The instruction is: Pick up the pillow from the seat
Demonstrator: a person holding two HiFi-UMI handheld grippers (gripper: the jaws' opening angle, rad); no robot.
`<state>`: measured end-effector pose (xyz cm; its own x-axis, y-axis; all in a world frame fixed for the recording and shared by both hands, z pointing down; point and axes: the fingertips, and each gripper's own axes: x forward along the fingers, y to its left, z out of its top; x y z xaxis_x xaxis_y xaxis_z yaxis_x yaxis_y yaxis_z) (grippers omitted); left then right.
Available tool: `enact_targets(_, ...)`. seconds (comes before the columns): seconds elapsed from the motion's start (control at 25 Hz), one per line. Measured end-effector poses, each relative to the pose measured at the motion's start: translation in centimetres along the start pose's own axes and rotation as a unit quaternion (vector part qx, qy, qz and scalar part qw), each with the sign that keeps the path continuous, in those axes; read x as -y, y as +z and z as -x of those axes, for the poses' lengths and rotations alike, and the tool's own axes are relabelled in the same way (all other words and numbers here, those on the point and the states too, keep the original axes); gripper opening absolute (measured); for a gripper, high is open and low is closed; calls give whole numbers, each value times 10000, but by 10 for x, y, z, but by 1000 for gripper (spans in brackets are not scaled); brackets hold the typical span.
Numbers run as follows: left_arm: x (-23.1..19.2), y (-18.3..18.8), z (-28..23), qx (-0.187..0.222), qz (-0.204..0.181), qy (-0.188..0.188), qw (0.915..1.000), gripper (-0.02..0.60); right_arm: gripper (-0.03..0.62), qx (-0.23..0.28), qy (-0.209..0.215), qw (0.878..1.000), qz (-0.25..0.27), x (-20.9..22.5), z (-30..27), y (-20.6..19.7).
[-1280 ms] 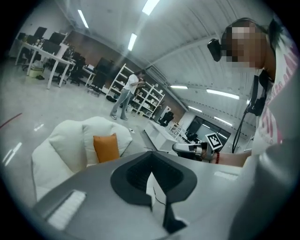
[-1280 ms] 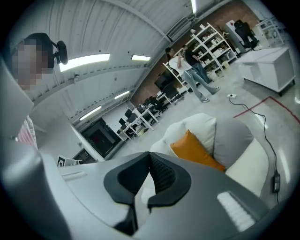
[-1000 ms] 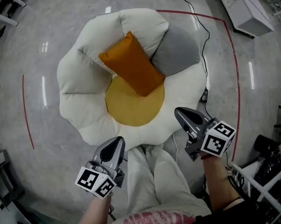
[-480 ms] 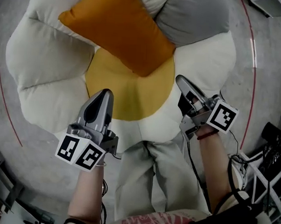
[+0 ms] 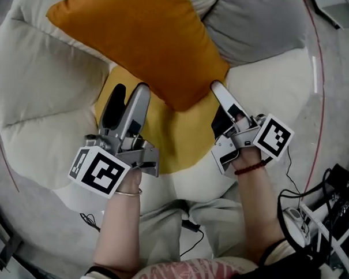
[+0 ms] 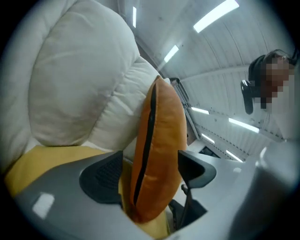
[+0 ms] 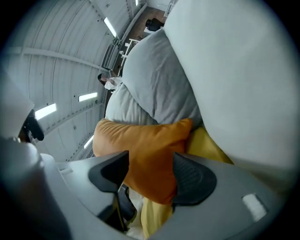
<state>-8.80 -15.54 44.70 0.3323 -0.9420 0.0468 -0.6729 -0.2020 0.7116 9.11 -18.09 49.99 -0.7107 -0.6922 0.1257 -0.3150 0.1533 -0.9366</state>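
An orange pillow point(image 5: 138, 39) leans on the flower-shaped seat point(image 5: 43, 101), its lower edge over the yellow centre point(image 5: 163, 138). My left gripper point(image 5: 127, 93) reaches in at the pillow's near left edge. In the left gripper view its jaws are opening, and the zip edge of the pillow point(image 6: 159, 140) stands between the pads point(image 6: 101, 178). My right gripper point(image 5: 218, 100) is at the pillow's near right corner. Its jaws are opening too, and that corner point(image 7: 140, 140) fills the gap between them. Neither pair squeezes the fabric.
A grey cushion point(image 5: 254, 24) lies behind the pillow at the upper right, touching it. White petals ring the seat. The person's light trousers point(image 5: 176, 223) are below the seat's front. Cables point(image 5: 293, 199) and a red floor line point(image 5: 320, 50) run at the right.
Both grippers have moved forward from the seat's front edge to the pillow. Their jaws, shut before, now stand apart around the pillow's edge and corner. The head camera has come closer.
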Motion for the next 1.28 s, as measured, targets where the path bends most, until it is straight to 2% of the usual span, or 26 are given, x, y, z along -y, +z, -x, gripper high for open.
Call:
enact_targets(0.12,11,8,-4,228,-20,-147,9996,491,258,127,127,9989,-423,-2,-1,0)
enact_targets(0.24,23,4,-11,-1,-331,-491,9982,496,258,204,360,9960,-795,-11,-6,-1)
enact_targets(0.32,28,1,-15,-96,-351,-757,9965,421,253,185,468,9948,-889,-13,-7,-2)
enact_targets(0.4,32,-2,-17,-82,-318,-983,9946,319,220,129,526,9947,-872,-13,-7,-3)
enact_targets(0.56,33,-11,-25,-63,-347,-922,9951,269,138,13,358,9992,-183,-9,-3,-2)
enact_targets(0.76,40,-5,-29,-55,-466,-722,9963,246,83,-125,230,9995,183,-18,-7,-3)
enact_targets(0.88,44,-4,-27,-25,-542,-730,9959,242,75,-98,188,9990,386,-22,-6,0)
enact_targets(1.0,52,-1,-29,-87,-800,-758,9939,238,72,-74,94,9986,512,-25,-9,4)
enact_targets(1.16,52,-10,-32,-495,-787,-660,9935,235,69,-144,-203,9994,238,-15,-3,-1)
enact_targets(1.28,43,-18,-34,-536,-603,-535,9953,233,71,-325,-321,9990,-34,-4,-2,-8)
